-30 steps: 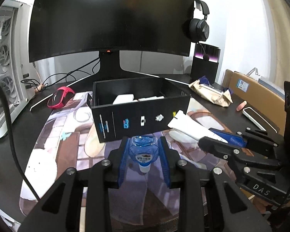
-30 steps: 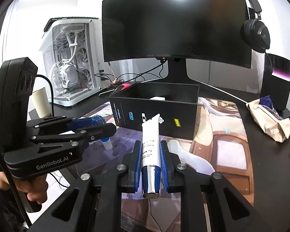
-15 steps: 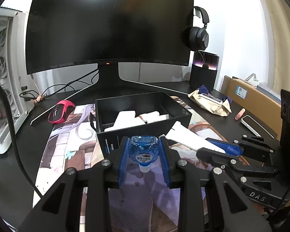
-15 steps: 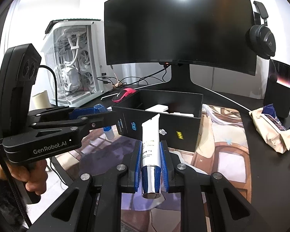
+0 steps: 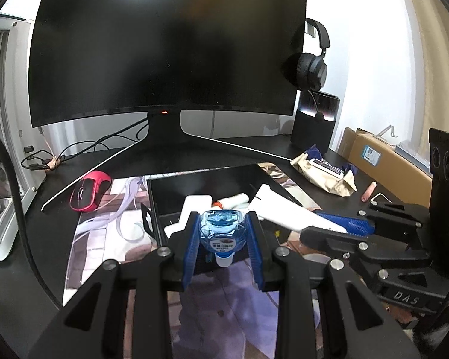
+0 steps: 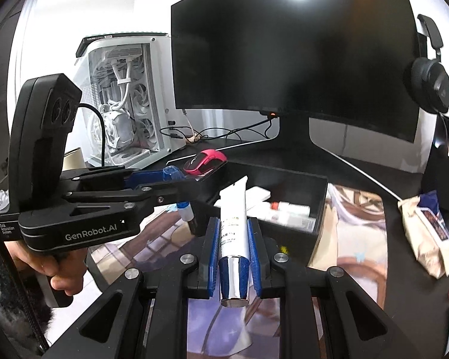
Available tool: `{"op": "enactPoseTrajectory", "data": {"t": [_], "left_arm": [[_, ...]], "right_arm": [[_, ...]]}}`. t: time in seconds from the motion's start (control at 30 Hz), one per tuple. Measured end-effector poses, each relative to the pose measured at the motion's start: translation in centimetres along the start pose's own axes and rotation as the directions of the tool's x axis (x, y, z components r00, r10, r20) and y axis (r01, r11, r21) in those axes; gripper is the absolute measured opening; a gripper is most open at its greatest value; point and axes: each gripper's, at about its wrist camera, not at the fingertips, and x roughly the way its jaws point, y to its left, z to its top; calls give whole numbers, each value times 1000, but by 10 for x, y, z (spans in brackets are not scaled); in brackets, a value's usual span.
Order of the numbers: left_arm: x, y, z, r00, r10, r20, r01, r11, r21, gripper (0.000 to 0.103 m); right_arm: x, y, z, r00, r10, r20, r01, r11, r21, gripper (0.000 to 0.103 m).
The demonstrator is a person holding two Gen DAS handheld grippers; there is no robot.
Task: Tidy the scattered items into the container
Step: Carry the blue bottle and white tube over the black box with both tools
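My left gripper is shut on a small clear blue bottle with a white cap pointing toward the camera. It hangs just above the near wall of the open black box. My right gripper is shut on a white tube with a chrome cap, held over the near edge of the same black box. Inside the box lie several white items. Each gripper shows in the other's view, the left gripper at left, the right gripper at right.
A curved monitor stands behind the box. A pink mouse lies left on the printed desk mat. A white PC case is far left. A wipes packet, headphones, a speaker and a cardboard box sit right.
Both grippers have risen and moved toward the box with their items. The box's inside now shows from above; before, its front wall faced the cameras.
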Motion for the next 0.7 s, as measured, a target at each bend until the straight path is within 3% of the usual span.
{"op": "enactPoseTrajectory", "data": {"t": [0.7], "left_arm": [[43,25,30,1000,18,-21,-19,999,-43,29]], "right_arm": [[38,-38,35,999,8,-49,-8,1000,8,18]]}}
